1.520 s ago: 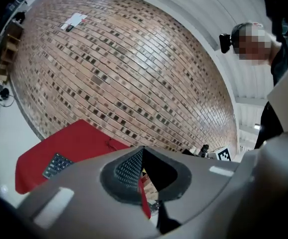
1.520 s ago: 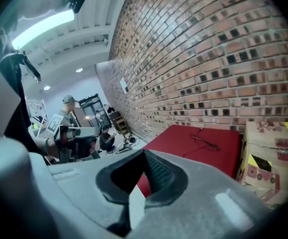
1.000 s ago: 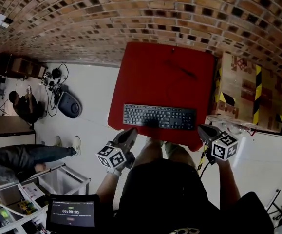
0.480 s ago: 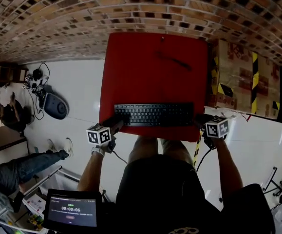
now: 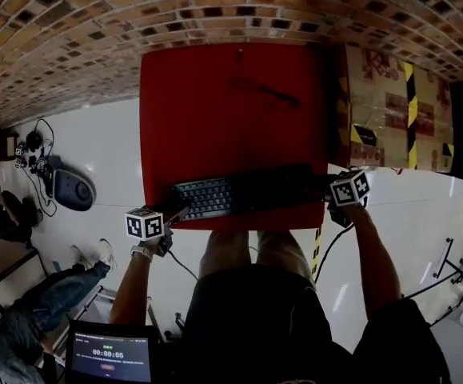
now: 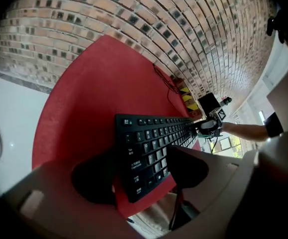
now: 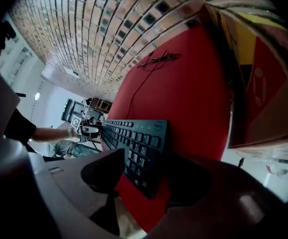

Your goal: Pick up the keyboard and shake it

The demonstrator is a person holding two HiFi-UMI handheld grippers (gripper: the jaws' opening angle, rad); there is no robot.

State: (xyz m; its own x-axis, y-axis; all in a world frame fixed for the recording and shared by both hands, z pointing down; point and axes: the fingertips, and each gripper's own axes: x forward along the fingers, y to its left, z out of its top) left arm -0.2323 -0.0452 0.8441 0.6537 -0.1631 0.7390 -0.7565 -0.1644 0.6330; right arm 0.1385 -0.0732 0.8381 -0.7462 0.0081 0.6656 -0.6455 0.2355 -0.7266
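Note:
A black keyboard [image 5: 247, 192] lies along the near edge of the red table [image 5: 231, 102]. My left gripper [image 5: 175, 210] is at its left end and my right gripper [image 5: 329, 189] is at its right end. In the left gripper view the keyboard [image 6: 151, 151] has its short end between the jaws of the left gripper [image 6: 139, 176], which are opening. In the right gripper view the keyboard [image 7: 134, 148] reaches in between the right gripper [image 7: 144, 176] the same way, jaws also opening. I see no pad pressing on it.
A thin black cable [image 5: 265, 90] lies on the far part of the table. Cardboard boxes with yellow-black tape [image 5: 383, 94] stand right of the table. A brick wall lies behind. A tablet screen [image 5: 109, 354] is at lower left, and a person [image 5: 31, 326] sits there.
Both grippers moved from below the table's front edge up to the keyboard's two ends. Their jaws went from shut to wide apart around those ends.

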